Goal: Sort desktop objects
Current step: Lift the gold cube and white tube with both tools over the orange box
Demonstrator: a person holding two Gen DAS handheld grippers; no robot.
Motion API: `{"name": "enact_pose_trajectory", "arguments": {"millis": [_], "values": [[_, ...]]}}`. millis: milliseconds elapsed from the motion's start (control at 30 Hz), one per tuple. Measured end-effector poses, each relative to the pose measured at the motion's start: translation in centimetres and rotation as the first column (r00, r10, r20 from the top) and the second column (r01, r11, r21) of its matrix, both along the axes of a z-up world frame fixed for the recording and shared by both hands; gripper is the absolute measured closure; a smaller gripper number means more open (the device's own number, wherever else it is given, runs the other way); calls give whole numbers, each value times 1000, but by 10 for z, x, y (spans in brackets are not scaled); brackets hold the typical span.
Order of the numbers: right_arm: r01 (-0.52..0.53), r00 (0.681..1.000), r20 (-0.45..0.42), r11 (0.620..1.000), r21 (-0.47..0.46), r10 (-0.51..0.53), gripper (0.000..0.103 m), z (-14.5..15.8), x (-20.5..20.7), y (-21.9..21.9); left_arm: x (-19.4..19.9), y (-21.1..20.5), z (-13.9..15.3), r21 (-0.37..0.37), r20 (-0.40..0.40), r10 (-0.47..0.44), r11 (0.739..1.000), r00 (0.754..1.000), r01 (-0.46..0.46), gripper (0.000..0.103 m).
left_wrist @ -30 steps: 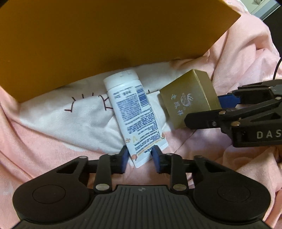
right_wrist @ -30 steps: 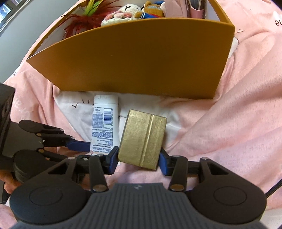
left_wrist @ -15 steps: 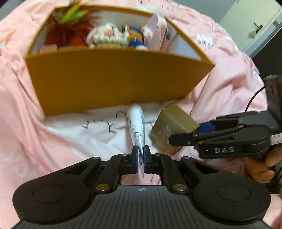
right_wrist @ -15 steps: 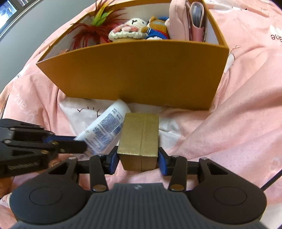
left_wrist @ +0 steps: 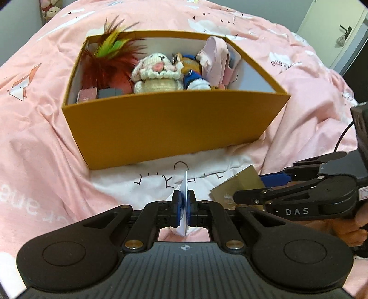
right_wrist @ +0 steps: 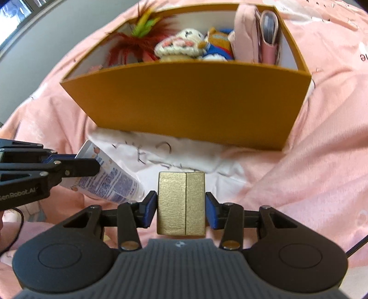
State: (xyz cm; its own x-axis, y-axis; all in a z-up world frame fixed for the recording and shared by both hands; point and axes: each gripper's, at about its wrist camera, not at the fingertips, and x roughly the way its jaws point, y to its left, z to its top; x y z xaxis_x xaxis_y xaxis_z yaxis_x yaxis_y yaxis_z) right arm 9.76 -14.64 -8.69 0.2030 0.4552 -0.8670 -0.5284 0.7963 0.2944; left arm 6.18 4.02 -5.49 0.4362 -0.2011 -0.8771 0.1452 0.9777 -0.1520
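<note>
Left tongs [left_wrist: 183, 204] clenched on the tube's [right_wrist: 110, 181] flat crimped end, right tongs [right_wrist: 181, 208] clamped across the gold box [right_wrist: 181, 202], both raised clear of the bed, facing the bin [left_wrist: 170, 128] ahead for dropping in.

pink bedspread [left_wrist: 41, 128] with white cartoon prints covers pretty much everything, plus a grey door [left_wrist: 340, 30] off in the top right corner and some plushies [left_wrist: 49, 10] top left

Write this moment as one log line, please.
left tongs: shut on white squeeze tube | right tongs: shut on gold cardboard box | both in front of orange storage box
</note>
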Motion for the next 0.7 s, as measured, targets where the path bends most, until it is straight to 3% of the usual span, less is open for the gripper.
{"name": "enact_pose_trajectory", "arguments": {"millis": [167,333,633,700], "values": [[-11,1000,-12,1000,-24,10,56,-3,1,4,-4,1,-1,-13,6,-9,1000,1000,9,95],[-9,1000,-20,999,-33,8,55,-5,1,4,-4,-1,-11,-2,-37,-5,1000,999,5,87],[0,1000,-5,999,-36,0,56,0,1,2,-10,-1,-2,21,-8,8,1000,1000,-7,88],[2,1000,-6,1000,-32,-2,56,1,1,1,-10,-1,-1,19,1,7,1000,1000,-7,96]]}}
